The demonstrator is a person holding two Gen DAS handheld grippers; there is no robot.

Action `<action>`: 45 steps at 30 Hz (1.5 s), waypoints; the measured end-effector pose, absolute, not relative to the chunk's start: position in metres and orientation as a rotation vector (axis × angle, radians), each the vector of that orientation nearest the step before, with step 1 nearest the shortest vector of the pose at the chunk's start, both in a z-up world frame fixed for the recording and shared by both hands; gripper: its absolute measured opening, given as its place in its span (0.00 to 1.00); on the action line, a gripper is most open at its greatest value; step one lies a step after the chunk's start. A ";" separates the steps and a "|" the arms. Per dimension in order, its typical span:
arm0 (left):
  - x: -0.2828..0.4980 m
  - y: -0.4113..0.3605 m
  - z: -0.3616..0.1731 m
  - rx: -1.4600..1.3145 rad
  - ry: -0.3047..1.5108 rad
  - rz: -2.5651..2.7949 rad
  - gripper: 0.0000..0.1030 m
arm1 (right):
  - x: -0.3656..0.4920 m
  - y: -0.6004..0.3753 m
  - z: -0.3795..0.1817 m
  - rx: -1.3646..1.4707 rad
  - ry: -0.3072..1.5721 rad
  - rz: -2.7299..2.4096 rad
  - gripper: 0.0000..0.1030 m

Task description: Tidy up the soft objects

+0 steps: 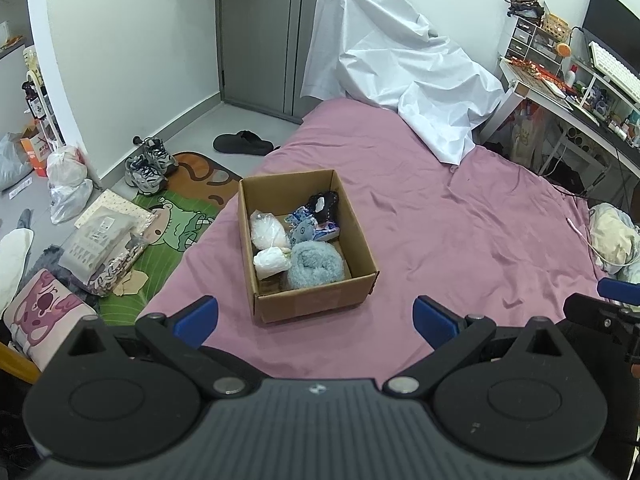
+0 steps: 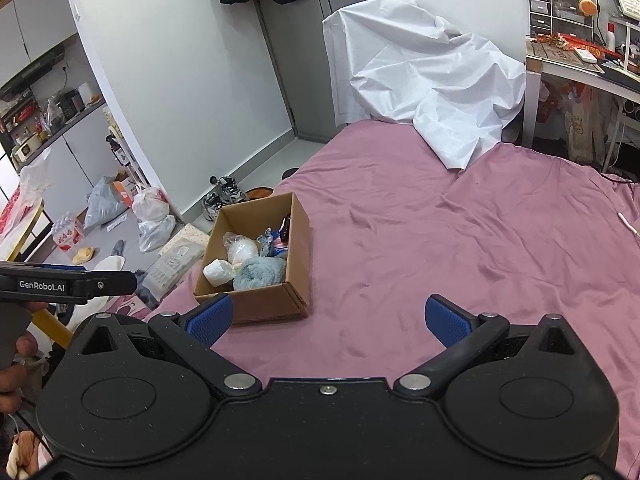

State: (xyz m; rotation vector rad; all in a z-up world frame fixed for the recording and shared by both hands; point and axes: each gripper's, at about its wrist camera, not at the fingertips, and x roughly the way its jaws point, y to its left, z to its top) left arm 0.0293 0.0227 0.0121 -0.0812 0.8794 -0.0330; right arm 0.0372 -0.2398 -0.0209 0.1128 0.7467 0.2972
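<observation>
Your left gripper [image 1: 316,322] sits nearest the lens, its blue fingers [image 1: 196,320] spread wide with nothing between them; only pink bed [image 1: 460,240] shows in the gap. Your right gripper [image 2: 328,320] is the same: fingers [image 2: 446,320] wide apart, holding nothing, hovering over the sheet.

Both are empty and held back, which suggests you are between picks, or the sorting is nearly done. The box [image 1: 316,304] stands on the bed just ahead of your left fingers, slightly left of the middle of the gap, its open top facing up so things can be dropped straight in. From the right wrist the box [image 2: 260,304] lies ahead and to the left, its near corner just behind your left-hand blue pad.

Inside the box, the soft things are packed close together. A grey-blue fluffy roll [image 1: 316,266] fills the near right corner. A small white bundle [image 1: 272,262] touches it on the left. Behind that sits a white item in clear wrap [image 1: 267,230]. A blue plush [image 1: 304,230] and a black item [image 1: 324,202] lie toward the far wall.

No loose soft thing shows on the sheet in front of either pair of fingers. A white cloth [image 1: 404,68] is draped well beyond the box, at the bed's far end. At the right edge of the left view, a cream bundle [image 1: 612,240] lies on the bed, well right of your fingers. That could be the next piece to collect, though I cannot tell what it is.
</observation>
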 end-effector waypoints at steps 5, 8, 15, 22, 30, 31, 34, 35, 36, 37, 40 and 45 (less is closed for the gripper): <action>0.030 0.021 0.013 -0.078 0.875 -0.035 1.00 | 0.038 -0.239 -0.020 0.109 0.745 0.298 1.00; 0.031 0.021 0.013 -0.078 0.875 -0.035 1.00 | 0.039 -0.239 -0.020 0.110 0.746 0.297 1.00; 0.030 0.017 0.011 -0.063 0.871 -0.045 1.00 | 0.041 -0.239 -0.022 0.094 0.743 0.292 1.00; 0.032 0.015 0.002 -0.060 0.876 -0.036 1.00 | 0.042 -0.239 -0.022 0.103 0.752 0.300 1.00; 0.025 0.011 -0.001 -0.063 0.872 -0.018 1.00 | 0.038 -0.241 -0.022 0.112 0.747 0.301 1.00; 0.024 0.010 -0.001 -0.061 0.870 -0.017 1.00 | 0.037 -0.242 -0.022 0.113 0.745 0.303 1.00; 0.020 0.010 -0.001 -0.063 0.868 -0.011 1.00 | 0.035 -0.243 -0.022 0.115 0.736 0.311 1.00; 0.019 0.009 -0.001 -0.061 0.866 -0.010 1.00 | 0.035 -0.243 -0.022 0.115 0.735 0.314 1.00; 0.017 0.009 0.000 -0.059 0.863 -0.009 1.00 | 0.034 -0.243 -0.022 0.116 0.735 0.317 1.00; 0.016 0.010 0.000 -0.057 0.859 -0.008 1.00 | 0.035 -0.243 -0.023 0.117 0.733 0.319 1.00; 0.014 0.010 0.002 -0.057 0.852 -0.008 1.00 | 0.034 -0.241 -0.025 0.115 0.732 0.327 1.00; 0.017 0.010 0.004 -0.046 0.844 -0.013 1.00 | 0.037 -0.238 -0.026 0.116 0.723 0.334 1.00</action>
